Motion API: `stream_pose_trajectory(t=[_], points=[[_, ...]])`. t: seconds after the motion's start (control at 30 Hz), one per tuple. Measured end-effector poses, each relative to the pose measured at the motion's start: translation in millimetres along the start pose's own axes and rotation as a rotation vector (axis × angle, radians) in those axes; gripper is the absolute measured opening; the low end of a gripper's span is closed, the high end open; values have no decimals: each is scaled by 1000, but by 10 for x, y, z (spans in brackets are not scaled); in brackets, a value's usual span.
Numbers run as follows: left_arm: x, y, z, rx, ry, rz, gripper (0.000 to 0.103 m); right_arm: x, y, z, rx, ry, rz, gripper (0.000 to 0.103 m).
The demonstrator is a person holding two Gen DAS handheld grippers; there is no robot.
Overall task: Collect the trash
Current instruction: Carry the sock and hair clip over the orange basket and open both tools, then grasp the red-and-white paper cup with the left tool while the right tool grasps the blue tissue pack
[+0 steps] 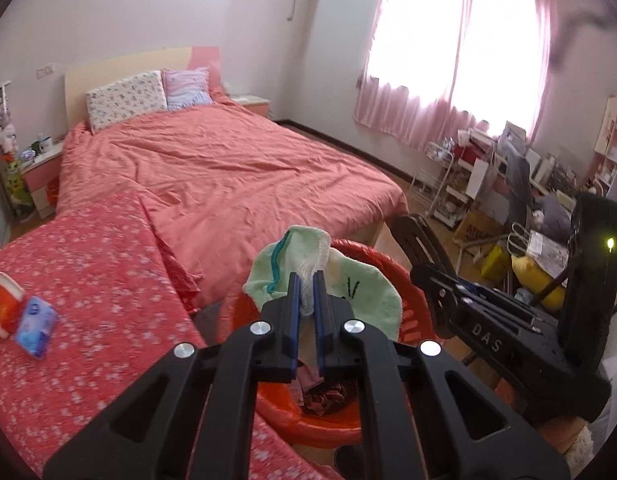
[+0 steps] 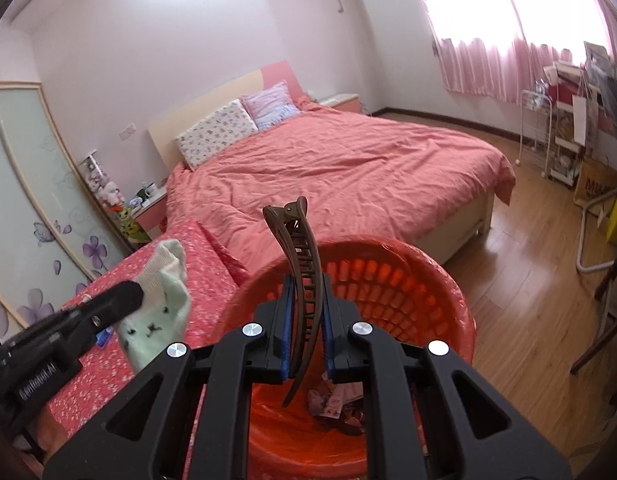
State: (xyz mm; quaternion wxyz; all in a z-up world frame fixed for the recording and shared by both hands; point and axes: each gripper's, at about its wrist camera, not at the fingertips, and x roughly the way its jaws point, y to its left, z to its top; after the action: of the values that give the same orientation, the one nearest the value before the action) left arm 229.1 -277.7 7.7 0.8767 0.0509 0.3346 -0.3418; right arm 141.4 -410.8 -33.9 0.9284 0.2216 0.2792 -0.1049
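My left gripper is shut on a pale green sock with a small face print, held over the near rim of an orange-red plastic basket. From the right wrist view that sock hangs at the left, just beside the basket. My right gripper is shut on a long brown hair claw clip, standing upright above the basket's mouth. Crumpled wrappers lie on the basket's bottom. The right gripper's black body shows at the right of the left wrist view.
A low surface with a red flowered cover carries a red-and-white packet and a blue tissue pack. Behind it is a bed with a salmon duvet. Wooden floor and cluttered shelves lie to the right.
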Motion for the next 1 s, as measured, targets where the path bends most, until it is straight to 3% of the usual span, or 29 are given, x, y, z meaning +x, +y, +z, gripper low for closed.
stream_pose_trajectory(t=[0.07, 0.13, 0.17, 0.2, 0.4, 0.57, 0.83, 0.93, 1.0], points=[[172, -17, -49, 10, 36, 27, 14, 85, -50, -8, 12, 23, 6, 13], [272, 27, -96, 3, 63, 50, 37, 158, -107, -28, 28, 46, -8, 19], [310, 76, -130, -8, 73, 68, 41, 189, -122, -48, 31, 54, -18, 29], [333, 130, -156, -16, 80, 80, 41, 192, -124, -73, 34, 56, -24, 33], [278, 506, -315, -22, 100, 181, 42, 170, -38, -170, -5, 69, -46, 37], [55, 884, -434, -33, 92, 278, 53, 178, 106, -175, -43, 80, -35, 40], [-360, 2009, -607, -135, 75, 540, 82, 270, 587, -361, -132, 136, 13, 45], [-492, 2484, -658, -186, 65, 665, 93, 329, 813, -455, -165, 168, 49, 53], [-556, 2809, -673, -243, 62, 699, 95, 368, 1001, -524, -201, 189, 80, 56]])
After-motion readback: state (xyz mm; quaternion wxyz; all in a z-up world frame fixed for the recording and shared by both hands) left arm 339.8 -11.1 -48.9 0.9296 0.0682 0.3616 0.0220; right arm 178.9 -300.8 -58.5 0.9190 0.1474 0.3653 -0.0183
